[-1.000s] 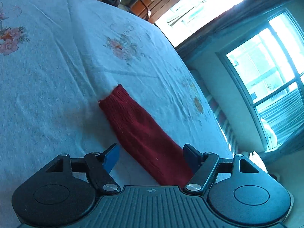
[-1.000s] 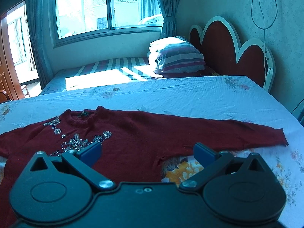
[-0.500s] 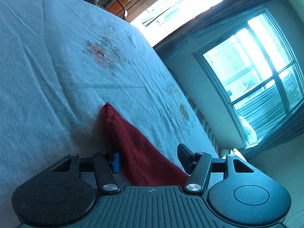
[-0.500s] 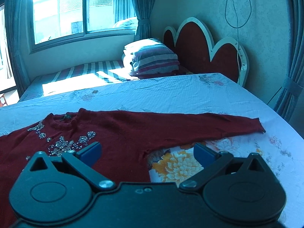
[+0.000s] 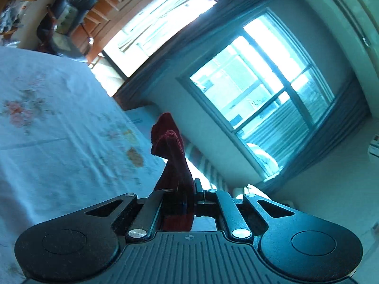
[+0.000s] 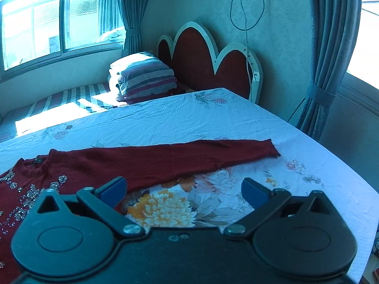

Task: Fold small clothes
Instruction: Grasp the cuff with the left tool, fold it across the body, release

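A dark red knit sweater [image 6: 78, 168] with silver beadwork on its chest lies flat on the floral bedsheet [image 6: 189, 123]. Its right sleeve [image 6: 213, 152] stretches out to the right, cuff near the bed's right side. My right gripper [image 6: 184, 189] is open and empty, hovering above the sheet just below that sleeve's armpit. In the left wrist view my left gripper [image 5: 187, 196] is shut on the other sleeve [image 5: 171, 156], which is lifted off the bed with its cuff standing up in front of the camera.
A striped pillow [image 6: 144, 78] and a red scalloped headboard [image 6: 203, 59] are at the bed's far end. A window [image 5: 258, 87], curtains [image 6: 329, 54], a wooden door and a dark chair [image 5: 68, 16] surround the bed.
My left gripper closed on the left sleeve and lifted it off the sheet, tilting upward. My right gripper swung rightward along the other sleeve, staying open.
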Demonstrator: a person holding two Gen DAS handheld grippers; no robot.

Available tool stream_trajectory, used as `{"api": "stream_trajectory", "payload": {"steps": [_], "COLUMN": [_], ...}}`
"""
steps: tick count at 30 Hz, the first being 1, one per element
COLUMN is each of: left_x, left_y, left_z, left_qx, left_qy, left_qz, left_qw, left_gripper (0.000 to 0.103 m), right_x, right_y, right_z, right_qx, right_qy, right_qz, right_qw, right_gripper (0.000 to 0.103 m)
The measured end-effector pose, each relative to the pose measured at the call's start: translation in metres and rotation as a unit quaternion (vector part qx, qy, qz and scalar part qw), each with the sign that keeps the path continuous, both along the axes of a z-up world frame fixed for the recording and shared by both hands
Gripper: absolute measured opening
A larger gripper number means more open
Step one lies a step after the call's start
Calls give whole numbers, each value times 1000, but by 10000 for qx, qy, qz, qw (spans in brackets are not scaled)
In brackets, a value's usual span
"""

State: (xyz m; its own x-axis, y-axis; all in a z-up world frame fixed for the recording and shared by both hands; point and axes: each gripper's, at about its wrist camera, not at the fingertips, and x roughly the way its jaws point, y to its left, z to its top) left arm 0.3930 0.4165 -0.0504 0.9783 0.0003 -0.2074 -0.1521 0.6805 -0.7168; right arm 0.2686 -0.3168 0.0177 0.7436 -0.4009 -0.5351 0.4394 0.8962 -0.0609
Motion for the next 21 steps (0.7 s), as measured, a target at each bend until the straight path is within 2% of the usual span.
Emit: {"api": "stream_trajectory", "payload": {"steps": [3, 4, 6, 9, 12, 15, 19, 21], "left_x": [37, 51, 76, 101, 119, 132, 143, 139], "left_y": [-75, -112, -182, -287, -380, -455, -508, -523], "left_z": [30, 39, 48, 47, 36, 17, -22, -34], "left_qx": [346, 582, 1054, 1339, 1650, 1980, 2385, 2512], "left_qy": [-137, -98, -2, 179, 360, 677, 1210, 1379], "left_qz": [-581, -798, -1176, -1685, -2070, -2390, -2637, -2677], "left_qw": [9976, 9951, 9875, 9764, 9637, 9482, 9268, 9199], "left_gripper": [4, 4, 4, 4, 4, 4, 4, 4], "right_x": [-2, -2, -1, -2, -8, -13, -17, -19], "right_y": [-22, -28, -46, -75, -119, -157, -196, -214], "right_z": [-1, -1, -3, -5, -7, -13, -22, -26], "right_qx": [66, 71, 104, 144, 239, 250, 262, 291], "right_qy": [9, 9, -13, -50, -66, 31, 174, 252], "right_qz": [-77, -84, -109, -138, -286, -418, -509, -534], "right_qw": [9999, 9999, 9999, 9998, 9993, 9988, 9982, 9978], "right_gripper": [103, 103, 103, 103, 103, 103, 103, 103]}}
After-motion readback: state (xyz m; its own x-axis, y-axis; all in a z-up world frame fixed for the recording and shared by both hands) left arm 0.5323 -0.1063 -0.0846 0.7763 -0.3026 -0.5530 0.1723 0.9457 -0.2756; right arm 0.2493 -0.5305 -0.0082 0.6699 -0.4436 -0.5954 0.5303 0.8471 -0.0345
